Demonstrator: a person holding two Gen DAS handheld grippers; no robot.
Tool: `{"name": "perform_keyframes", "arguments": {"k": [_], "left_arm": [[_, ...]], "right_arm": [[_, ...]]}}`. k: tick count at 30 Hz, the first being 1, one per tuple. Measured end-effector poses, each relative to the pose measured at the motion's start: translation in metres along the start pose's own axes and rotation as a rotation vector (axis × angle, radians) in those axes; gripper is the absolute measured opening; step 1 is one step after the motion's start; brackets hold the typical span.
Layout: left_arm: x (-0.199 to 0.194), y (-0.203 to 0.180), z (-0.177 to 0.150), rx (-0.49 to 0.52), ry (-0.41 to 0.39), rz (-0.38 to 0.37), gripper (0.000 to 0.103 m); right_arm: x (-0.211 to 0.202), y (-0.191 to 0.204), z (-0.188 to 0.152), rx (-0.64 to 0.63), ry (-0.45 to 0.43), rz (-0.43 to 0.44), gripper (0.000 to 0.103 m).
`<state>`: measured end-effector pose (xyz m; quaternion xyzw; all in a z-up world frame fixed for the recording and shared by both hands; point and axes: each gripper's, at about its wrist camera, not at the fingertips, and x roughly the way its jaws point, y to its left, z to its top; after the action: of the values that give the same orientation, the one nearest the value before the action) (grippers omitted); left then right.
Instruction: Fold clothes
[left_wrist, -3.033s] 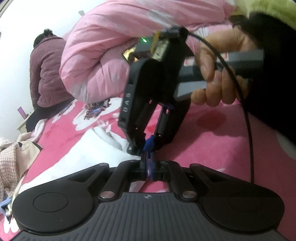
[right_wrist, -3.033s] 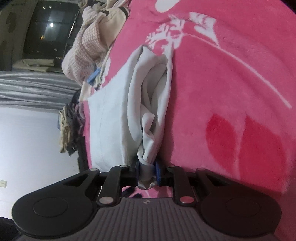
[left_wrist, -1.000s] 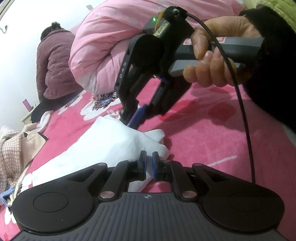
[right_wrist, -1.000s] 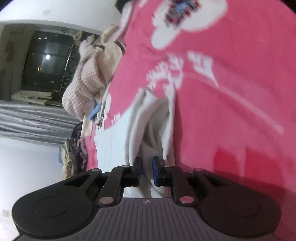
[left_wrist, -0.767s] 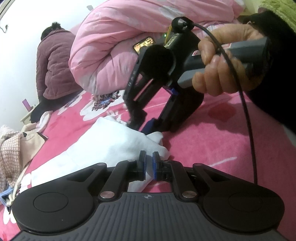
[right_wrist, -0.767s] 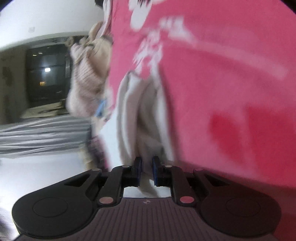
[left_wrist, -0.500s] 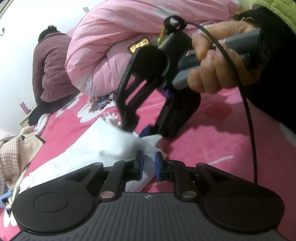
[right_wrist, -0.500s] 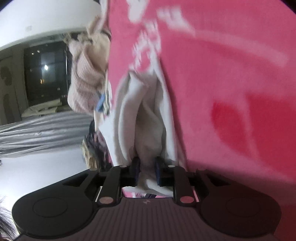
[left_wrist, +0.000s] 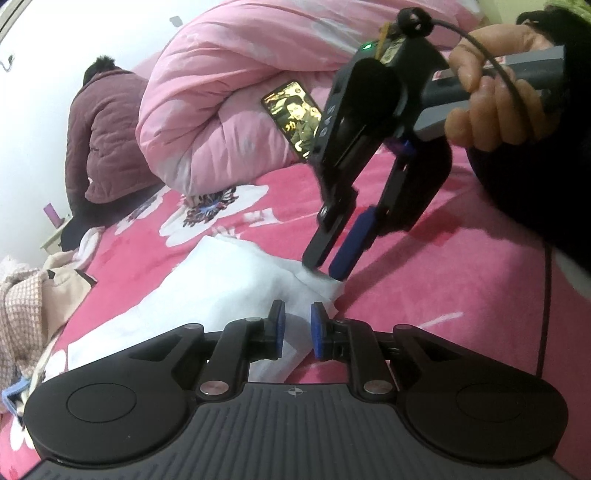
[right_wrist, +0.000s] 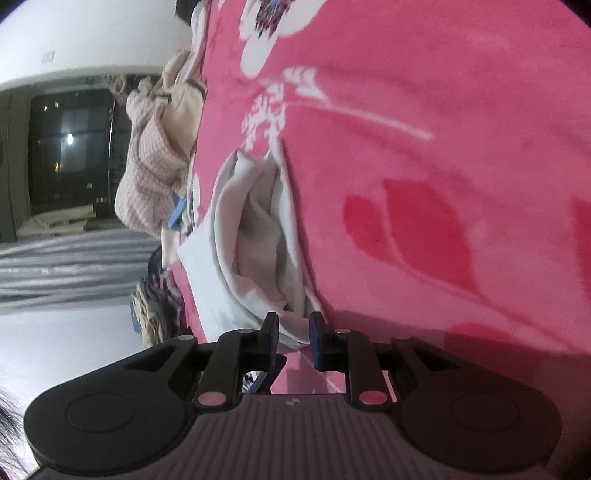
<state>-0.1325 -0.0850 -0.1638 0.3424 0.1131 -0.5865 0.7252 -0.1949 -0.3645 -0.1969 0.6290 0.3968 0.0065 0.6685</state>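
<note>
Both my claws have just been opening: left claw (left_wrist: 294, 326) and right claw (right_wrist: 293, 334) stand released over the cloth (left_wrist: 207, 284) on the bed (left_wrist: 443, 280).

Both wrist cameras sit low and close over the pink blanket (left_wrist: 424, 288), sharing the white garment (left_wrist: 221, 280); the right view is rolled sideways.

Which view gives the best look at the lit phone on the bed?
The left wrist view. The phone leans against the rolled pink duvet, screen lit and facing the camera, though the right gripper covers its right edge. The right wrist view points along the pink blanket and the white garment; no phone shows there.
</note>
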Motion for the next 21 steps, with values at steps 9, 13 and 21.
{"name": "perform_keyframes", "arguments": {"k": [9, 13, 21], "left_arm": [[0.001, -0.001, 0.0, 0.008, -0.001, -0.012, 0.017], [0.001, 0.0, -0.002, -0.004, 0.004, -0.014, 0.017], [0.001, 0.001, -0.002, -0.008, -0.005, -0.011, 0.017]], "right_arm": [[0.03, 0.002, 0.007, 0.009, 0.046, 0.027, 0.021], [0.036, 0.015, 0.015, -0.028, 0.053, 0.04, 0.021], [0.057, 0.017, 0.02, -0.041, 0.073, 0.047, 0.021]]}}
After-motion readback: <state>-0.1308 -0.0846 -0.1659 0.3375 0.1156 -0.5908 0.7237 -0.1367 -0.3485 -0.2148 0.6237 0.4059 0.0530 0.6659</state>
